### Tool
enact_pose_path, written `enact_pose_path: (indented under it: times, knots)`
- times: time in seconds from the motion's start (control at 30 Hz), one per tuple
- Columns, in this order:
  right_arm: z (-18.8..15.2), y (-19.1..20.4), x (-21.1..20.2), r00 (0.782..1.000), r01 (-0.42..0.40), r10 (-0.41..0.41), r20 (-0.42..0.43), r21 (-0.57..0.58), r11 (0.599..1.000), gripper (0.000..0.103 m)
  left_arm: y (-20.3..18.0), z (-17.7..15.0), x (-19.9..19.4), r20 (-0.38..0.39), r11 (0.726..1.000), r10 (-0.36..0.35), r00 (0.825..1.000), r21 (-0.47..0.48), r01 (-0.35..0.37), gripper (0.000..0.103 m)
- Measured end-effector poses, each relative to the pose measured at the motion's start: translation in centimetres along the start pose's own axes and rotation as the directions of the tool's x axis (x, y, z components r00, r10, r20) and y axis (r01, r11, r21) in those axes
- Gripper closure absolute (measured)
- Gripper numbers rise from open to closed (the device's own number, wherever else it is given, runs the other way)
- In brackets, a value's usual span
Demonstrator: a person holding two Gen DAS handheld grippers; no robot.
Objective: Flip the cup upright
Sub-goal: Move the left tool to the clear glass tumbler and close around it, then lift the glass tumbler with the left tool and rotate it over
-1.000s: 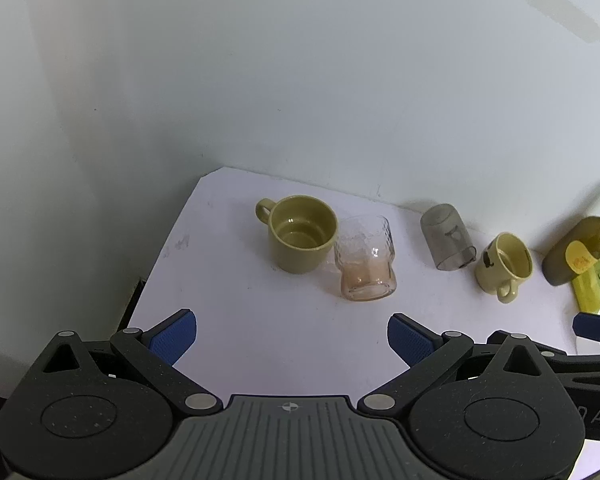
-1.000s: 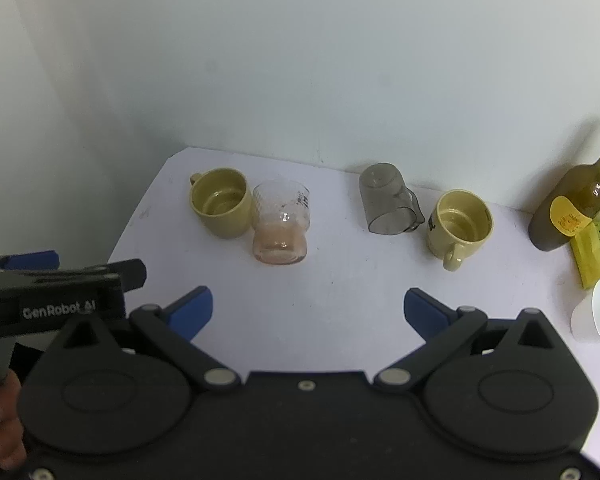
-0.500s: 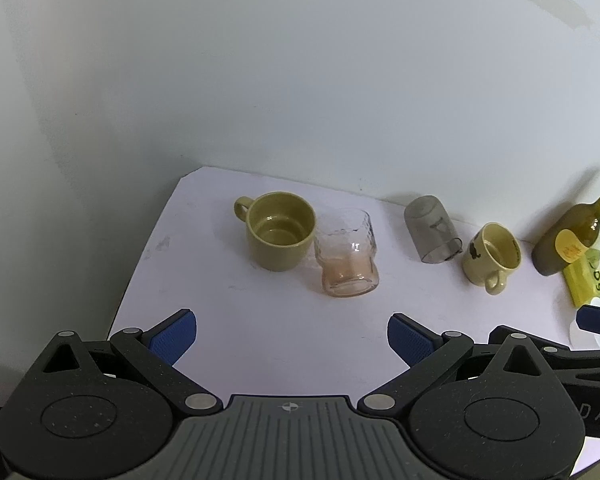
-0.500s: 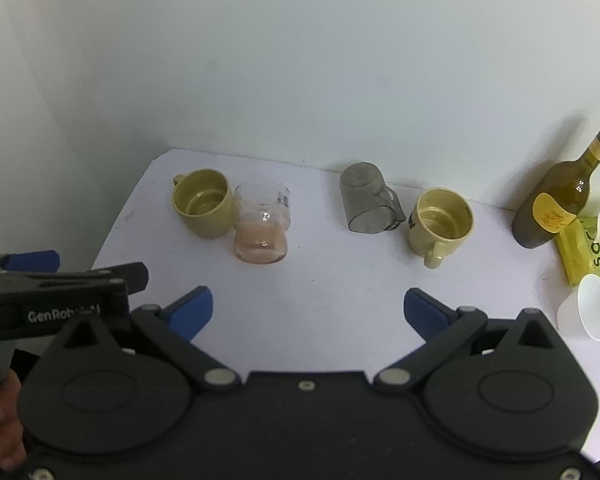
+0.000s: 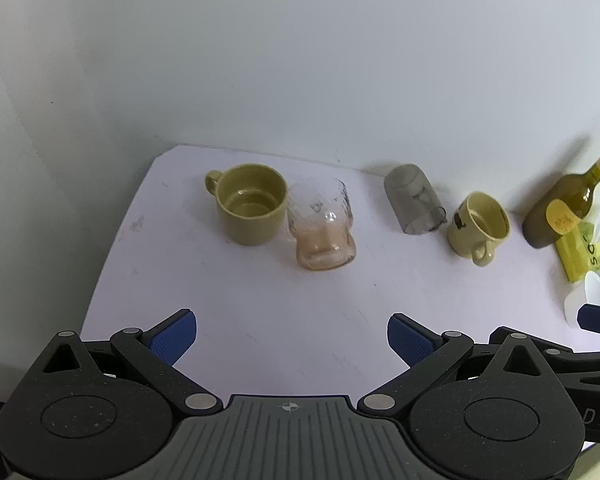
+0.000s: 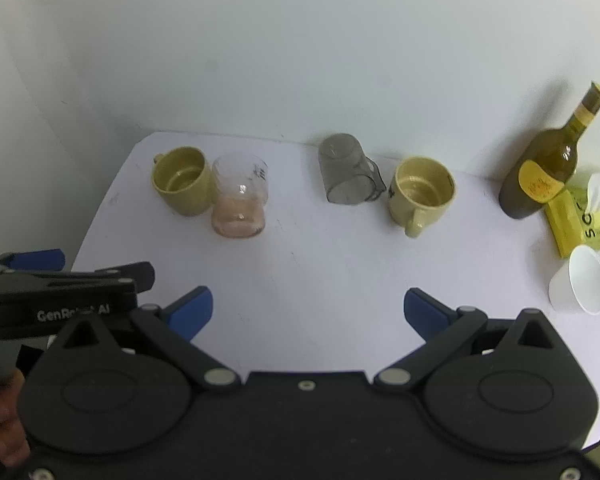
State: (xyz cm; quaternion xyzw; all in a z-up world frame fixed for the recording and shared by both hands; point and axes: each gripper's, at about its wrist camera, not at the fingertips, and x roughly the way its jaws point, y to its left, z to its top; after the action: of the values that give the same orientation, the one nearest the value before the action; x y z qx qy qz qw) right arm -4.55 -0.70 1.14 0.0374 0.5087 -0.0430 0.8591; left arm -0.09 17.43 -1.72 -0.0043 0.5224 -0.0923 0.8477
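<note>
A smoky grey glass mug (image 5: pixel 413 200) (image 6: pixel 348 170) stands upside down at the back of the white table (image 5: pixel 260 320), its handle to the right. My left gripper (image 5: pixel 292 334) is open and empty near the table's front edge, well short of it. My right gripper (image 6: pixel 308 308) is open and empty, also at the front, with the grey mug ahead and slightly right. The left gripper's side shows at the left of the right wrist view (image 6: pixel 60 280).
An olive mug (image 5: pixel 250 204) (image 6: pixel 182 186) and a clear ribbed glass (image 5: pixel 324 228) (image 6: pixel 240 200) stand upright at the back left. A yellow mug (image 5: pixel 478 226) (image 6: pixel 420 194) stands right of the grey one. A bottle (image 6: pixel 548 164), yellow packet (image 6: pixel 584 220) and tipped white cup (image 6: pixel 582 286) are at the right.
Both grippers have pulled back and up from the table, so the cups look smaller and more of the right side shows. Both stay open. No object has moved.
</note>
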Motion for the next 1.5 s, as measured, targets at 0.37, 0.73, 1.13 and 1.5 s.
enact_pose_path:
  times: [0.37,0.73,1.13,1.5]
  knots:
    - [-0.7,-5.5,1.2,1.0,-0.014,0.014,0.012,0.037,0.999,0.0,-2.1,-0.7,3.2,-0.029,0.998,0.014,0.999,-0.062,-0.016,0.0]
    - [-3.8,-11.6,3.4,0.995,0.0,0.009,0.099,-0.091,0.996,0.0,-2.1,0.3,12.5,0.034,0.97,0.121,0.992,-0.218,-0.111,0.001]
    - [-6.7,-16.2,5.7,0.999,0.015,-0.016,-0.03,-0.03,0.999,0.0,-2.6,3.3,21.2,0.034,0.961,0.029,0.999,-0.277,-0.018,0.035]
    - [-7.3,-14.4,4.5,0.999,0.034,-0.032,-0.031,0.077,0.996,0.0,-4.1,0.8,18.5,-0.058,0.989,-0.023,0.998,-0.149,0.014,0.036]
